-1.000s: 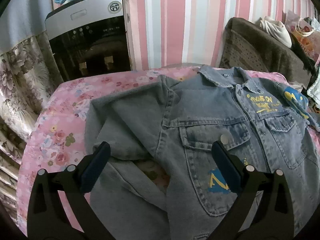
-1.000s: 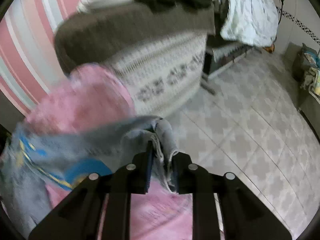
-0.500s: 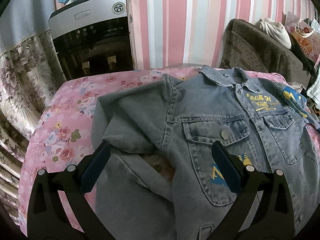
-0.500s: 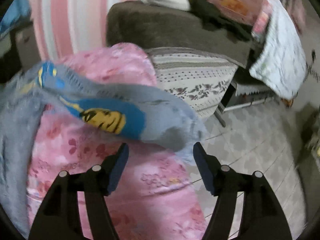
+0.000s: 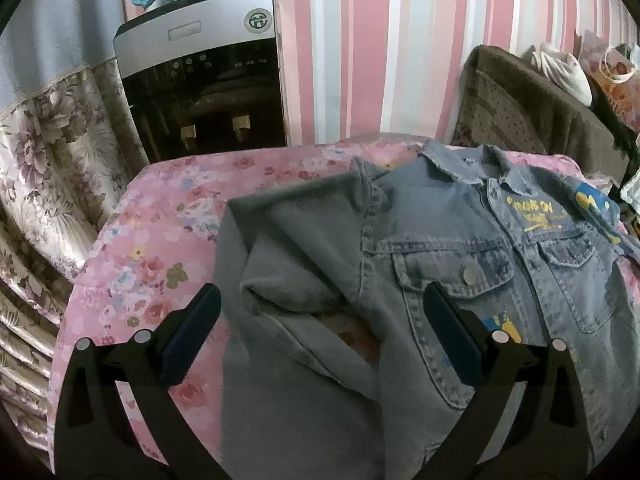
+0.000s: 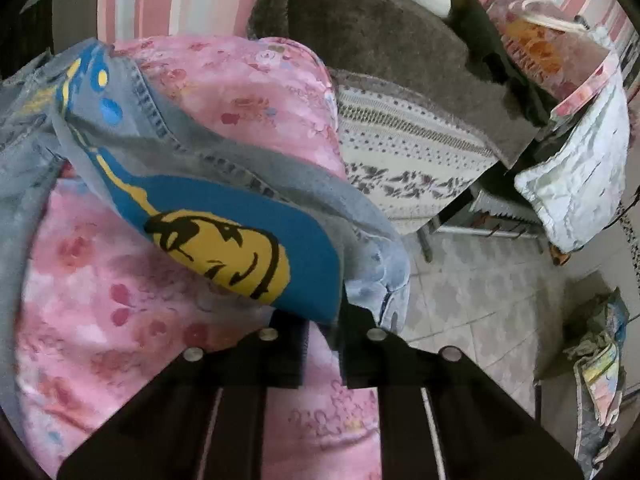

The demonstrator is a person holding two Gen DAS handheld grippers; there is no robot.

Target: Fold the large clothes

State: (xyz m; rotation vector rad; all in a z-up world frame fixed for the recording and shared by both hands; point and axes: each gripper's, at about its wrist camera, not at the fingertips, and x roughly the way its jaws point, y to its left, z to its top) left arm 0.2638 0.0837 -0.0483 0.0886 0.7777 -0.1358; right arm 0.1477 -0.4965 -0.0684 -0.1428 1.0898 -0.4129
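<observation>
A blue denim jacket (image 5: 460, 248) with yellow and blue prints lies front-up on a pink floral bed cover (image 5: 160, 248). Its left sleeve (image 5: 280, 264) is crumpled and folded inward. My left gripper (image 5: 320, 336) is open and empty, hovering over that sleeve. In the right wrist view, my right gripper (image 6: 324, 320) is shut on the jacket's right sleeve (image 6: 240, 216), near its cuff, and holds it lifted above the pink cover (image 6: 120, 304) at the bed's right edge.
A water dispenser (image 5: 200, 92) stands behind the bed against a striped wall. A flowered curtain (image 5: 52, 168) hangs on the left. A brown-covered chair (image 6: 400, 64) piled with clothes stands to the right, beside tiled floor (image 6: 480, 288).
My right gripper let go of the sleeve, opened, then shut on it again near the cuff. My left gripper stayed open and drifted slightly over the left sleeve.
</observation>
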